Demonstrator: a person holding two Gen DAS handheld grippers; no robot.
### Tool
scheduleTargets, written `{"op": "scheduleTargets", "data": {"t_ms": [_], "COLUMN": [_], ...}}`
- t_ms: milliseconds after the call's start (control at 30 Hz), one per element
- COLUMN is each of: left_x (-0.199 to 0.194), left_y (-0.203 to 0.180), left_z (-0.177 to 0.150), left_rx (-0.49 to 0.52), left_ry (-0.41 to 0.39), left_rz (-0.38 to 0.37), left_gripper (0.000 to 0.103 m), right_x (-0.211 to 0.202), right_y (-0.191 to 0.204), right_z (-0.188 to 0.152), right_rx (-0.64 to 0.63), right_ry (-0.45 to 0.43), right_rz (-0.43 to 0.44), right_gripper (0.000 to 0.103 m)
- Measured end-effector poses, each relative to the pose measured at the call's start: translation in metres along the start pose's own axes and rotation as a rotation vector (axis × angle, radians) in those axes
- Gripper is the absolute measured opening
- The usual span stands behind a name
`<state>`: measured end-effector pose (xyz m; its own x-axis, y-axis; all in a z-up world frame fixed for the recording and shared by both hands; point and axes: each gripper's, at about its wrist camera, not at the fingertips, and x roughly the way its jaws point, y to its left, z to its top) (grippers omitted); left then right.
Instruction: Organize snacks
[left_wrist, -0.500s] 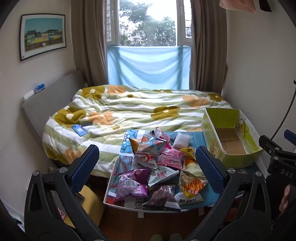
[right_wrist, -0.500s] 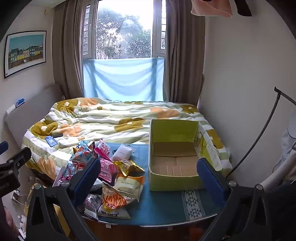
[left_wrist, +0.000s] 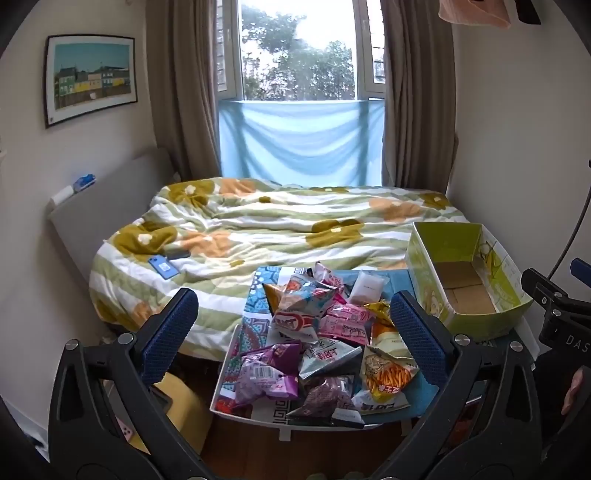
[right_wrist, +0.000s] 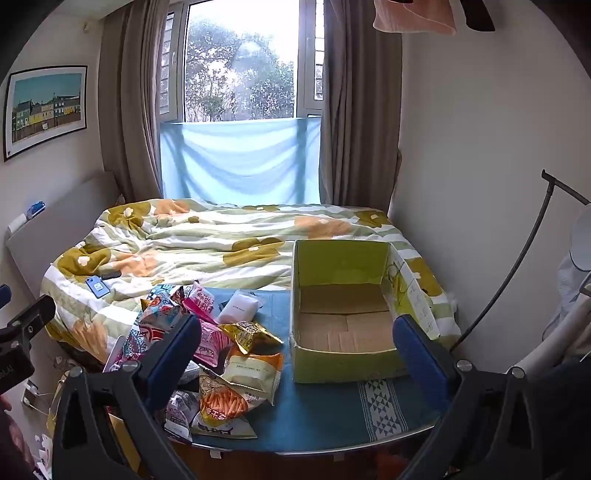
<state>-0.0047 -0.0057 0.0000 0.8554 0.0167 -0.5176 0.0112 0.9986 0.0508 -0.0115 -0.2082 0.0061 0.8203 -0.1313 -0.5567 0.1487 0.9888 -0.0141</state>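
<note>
The snack packets (left_wrist: 325, 343) are heaped beside the empty green box (right_wrist: 343, 314) (presumably their destination); the left gripper (left_wrist: 295, 332) and right gripper (right_wrist: 295, 350) are held back, jaws apart, nothing gripped.

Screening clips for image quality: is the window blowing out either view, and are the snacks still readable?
Left wrist view: window sky overexposed, snack pile evenly lit, print legible. Right wrist view: same blown-out window with hazy glare, green box clear; fisheye bends walls, dark corners in both.
</note>
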Motion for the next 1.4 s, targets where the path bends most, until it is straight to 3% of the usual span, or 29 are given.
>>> {"op": "scheduleTargets", "data": {"t_ms": [200,1400], "left_x": [0.001,0.007], "left_y": [-0.001,-0.013], "left_z": [0.002,0.004], "left_rx": [-0.020,0.019], "left_ry": [0.005,0.011], "left_rz": [-0.035,-0.015], "left_gripper": [0.103,0.102], "right_x": [0.004,0.010], "right_y": [-0.002,-0.001], "right_z": [0.002,0.004], "right_rx": [0.007,0.015], "right_ry": [-0.001,-0.002], "right_rz": [0.005,0.026], "right_gripper": [0.103,0.103]}}
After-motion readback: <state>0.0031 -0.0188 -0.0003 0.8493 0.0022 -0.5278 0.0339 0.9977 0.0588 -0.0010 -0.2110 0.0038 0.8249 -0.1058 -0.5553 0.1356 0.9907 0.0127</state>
